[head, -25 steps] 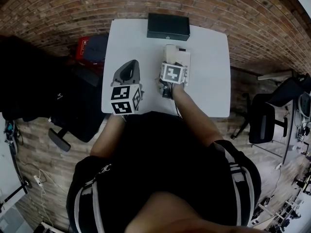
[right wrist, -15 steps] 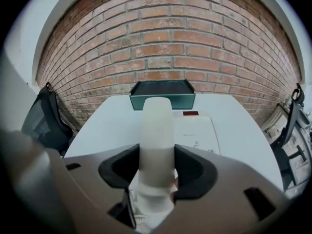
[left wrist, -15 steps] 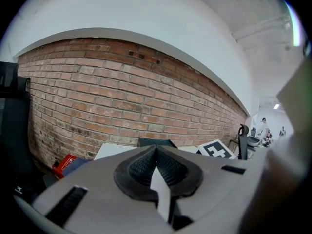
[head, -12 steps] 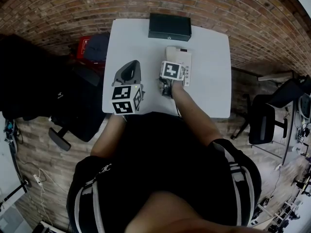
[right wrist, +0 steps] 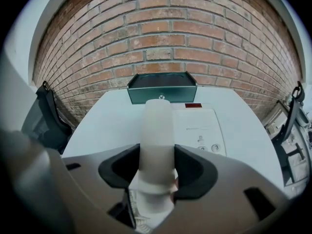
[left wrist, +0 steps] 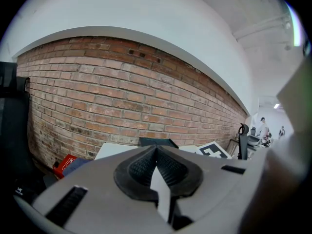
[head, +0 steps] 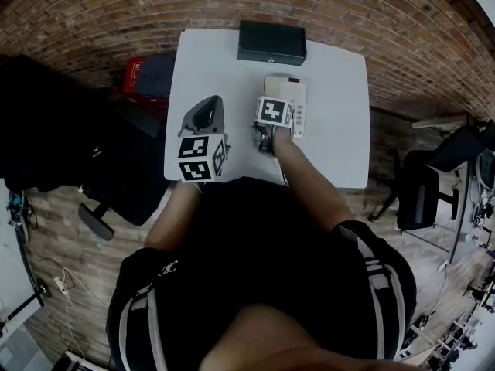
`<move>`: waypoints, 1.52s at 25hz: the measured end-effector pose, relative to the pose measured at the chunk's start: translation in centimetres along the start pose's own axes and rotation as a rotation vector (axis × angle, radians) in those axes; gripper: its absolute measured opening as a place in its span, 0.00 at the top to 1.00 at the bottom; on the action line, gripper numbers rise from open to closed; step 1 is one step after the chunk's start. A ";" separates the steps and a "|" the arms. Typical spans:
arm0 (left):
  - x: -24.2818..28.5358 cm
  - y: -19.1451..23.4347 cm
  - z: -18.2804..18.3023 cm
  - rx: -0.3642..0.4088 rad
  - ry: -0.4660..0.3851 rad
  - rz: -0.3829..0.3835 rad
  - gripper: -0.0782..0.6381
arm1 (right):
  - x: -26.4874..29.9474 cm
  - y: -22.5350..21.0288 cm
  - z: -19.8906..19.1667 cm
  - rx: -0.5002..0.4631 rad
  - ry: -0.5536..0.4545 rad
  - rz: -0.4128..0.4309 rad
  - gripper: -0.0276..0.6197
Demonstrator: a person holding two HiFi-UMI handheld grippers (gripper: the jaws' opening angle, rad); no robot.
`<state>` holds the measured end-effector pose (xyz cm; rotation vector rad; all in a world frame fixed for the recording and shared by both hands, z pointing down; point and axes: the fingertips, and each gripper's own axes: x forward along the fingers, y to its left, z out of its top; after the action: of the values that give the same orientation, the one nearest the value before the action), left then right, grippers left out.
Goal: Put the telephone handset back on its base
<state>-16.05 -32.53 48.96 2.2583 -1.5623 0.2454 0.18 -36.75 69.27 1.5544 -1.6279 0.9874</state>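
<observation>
A white telephone handset point(right wrist: 156, 130) sits lengthwise between the jaws of my right gripper point(right wrist: 157, 172), and both pads press on its sides. It points away from me over the left part of the white phone base point(right wrist: 202, 126); I cannot tell whether it touches the base. In the head view the right gripper point(head: 272, 114) hides most of the handset and covers the near left part of the base point(head: 292, 91). My left gripper point(head: 203, 122) hovers left of the phone over the table, its pads point(left wrist: 146, 167) meeting with nothing between them.
A dark box point(head: 272, 42) lies at the far edge of the white table point(head: 332, 130), just behind the base. A brick wall point(right wrist: 161, 38) stands beyond it. Left of the table are a red item point(head: 135, 74) and a black chair point(head: 93, 168); another chair point(head: 421, 188) stands right.
My right gripper with the handset has crept slightly farther over the base. The left gripper has stayed in place.
</observation>
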 end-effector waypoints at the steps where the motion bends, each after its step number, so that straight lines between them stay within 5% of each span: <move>1: 0.0 0.0 0.0 0.001 0.000 0.000 0.89 | 0.1 0.0 0.0 0.001 0.002 -0.001 0.65; 25: 0.8 -0.5 0.6 0.012 0.002 -0.030 0.89 | 1.1 0.2 -0.1 -0.022 0.036 -0.052 0.62; 30: 0.8 -0.4 0.5 0.009 0.005 -0.029 0.89 | -0.8 1.3 2.3 -0.013 -0.095 0.042 0.56; 35: 1.0 -0.9 1.0 0.017 -0.014 -0.041 0.89 | -6.9 1.9 6.5 0.038 -0.354 0.192 0.56; 36: 1.1 -0.9 1.0 0.017 -0.017 -0.043 0.89 | -8.3 1.8 7.3 0.048 -0.416 0.214 0.60; 38: 1.2 -1.0 1.3 0.018 -0.022 -0.047 0.89 | -11.4 0.9 9.1 0.063 -0.556 0.226 0.88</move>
<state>-14.72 -33.80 48.02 2.3159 -1.5221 0.2232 0.30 -39.07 54.87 1.8257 -2.2077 0.7587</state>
